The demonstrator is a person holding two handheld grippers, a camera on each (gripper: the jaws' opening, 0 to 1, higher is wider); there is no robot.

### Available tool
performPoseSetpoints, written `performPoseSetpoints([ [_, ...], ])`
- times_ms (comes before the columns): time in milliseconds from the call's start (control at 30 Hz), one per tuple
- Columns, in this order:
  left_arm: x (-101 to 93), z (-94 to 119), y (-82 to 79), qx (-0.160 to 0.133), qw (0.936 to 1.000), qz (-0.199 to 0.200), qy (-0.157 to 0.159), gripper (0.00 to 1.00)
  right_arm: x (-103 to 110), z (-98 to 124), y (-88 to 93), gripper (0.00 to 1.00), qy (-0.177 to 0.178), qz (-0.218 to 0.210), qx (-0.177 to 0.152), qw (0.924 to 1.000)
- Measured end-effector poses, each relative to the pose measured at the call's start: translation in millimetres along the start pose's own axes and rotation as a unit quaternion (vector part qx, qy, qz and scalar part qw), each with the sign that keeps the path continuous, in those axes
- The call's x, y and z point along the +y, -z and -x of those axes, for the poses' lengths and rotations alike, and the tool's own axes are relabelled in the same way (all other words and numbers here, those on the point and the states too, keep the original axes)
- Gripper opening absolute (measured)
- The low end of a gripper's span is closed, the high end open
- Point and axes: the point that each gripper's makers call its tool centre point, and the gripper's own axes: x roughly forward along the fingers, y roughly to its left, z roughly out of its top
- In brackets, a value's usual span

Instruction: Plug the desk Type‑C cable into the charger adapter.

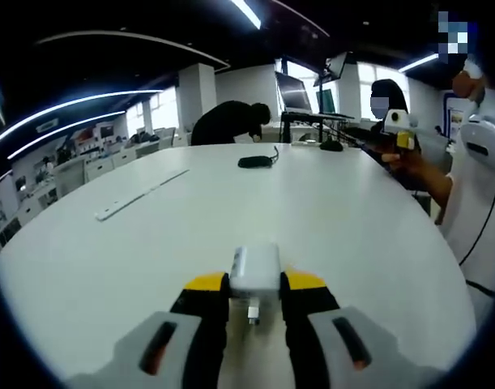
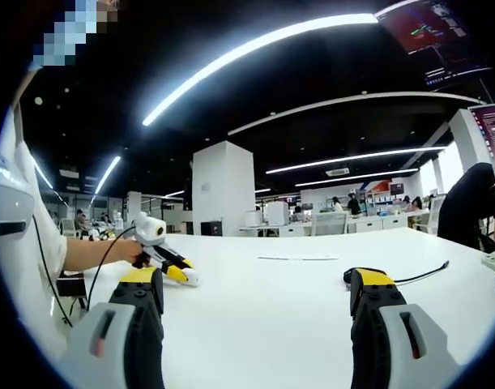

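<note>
The left gripper (image 1: 253,301) jaws clamp the white charger adapter (image 1: 256,271) between their tips; the right gripper (image 2: 258,296) jaws stand wide apart, holding nothing; the black cable (image 2: 417,273) lies on the table (image 2: 263,324) beyond its right-hand jaw.

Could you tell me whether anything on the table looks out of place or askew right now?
Nothing stands out. The left gripper holds the white charger adapter squarely between its jaws, the black cable lies coiled far across the white table, and the right gripper is open.

Glossy white plastic charger adapter (image 1: 256,270), smooth matt white table (image 1: 328,219)
</note>
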Motion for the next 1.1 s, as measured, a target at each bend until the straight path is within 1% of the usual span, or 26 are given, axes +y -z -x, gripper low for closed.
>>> performPoseSetpoints([
  [300, -14.5, 1.5, 0.1, 0.002, 0.9999, -0.007, 0.014, 0.25, -0.6, 1.3, -0.3, 0.98, 0.0, -0.001, 0.0, 1.0],
  [533, -22.3, 3.3, 0.6, 0.003, 0.9997, -0.013, 0.022, 0.25, -0.3, 1.5, 0.8, 0.98, -0.001, 0.0, 0.001, 1.0],
  [633, -25.9, 4.5, 1.0, 0.0, 0.9995, -0.013, 0.027, 0.25, -0.8, 1.8, 1.5, 0.98, 0.0, -0.001, 0.002, 1.0],
  [933, -31.1, 6.5, 1.3, -0.009, 0.9993, -0.009, 0.034, 0.25, -0.1, -0.1, 2.3, 0.98, -0.001, -0.001, 0.004, 1.0],
  [1100, -35.7, 8.3, 1.7, -0.009, 0.999, -0.013, 0.042, 0.25, 1.5, -1.9, 3.5, 0.98, -0.002, 0.0, 0.007, 1.0],
])
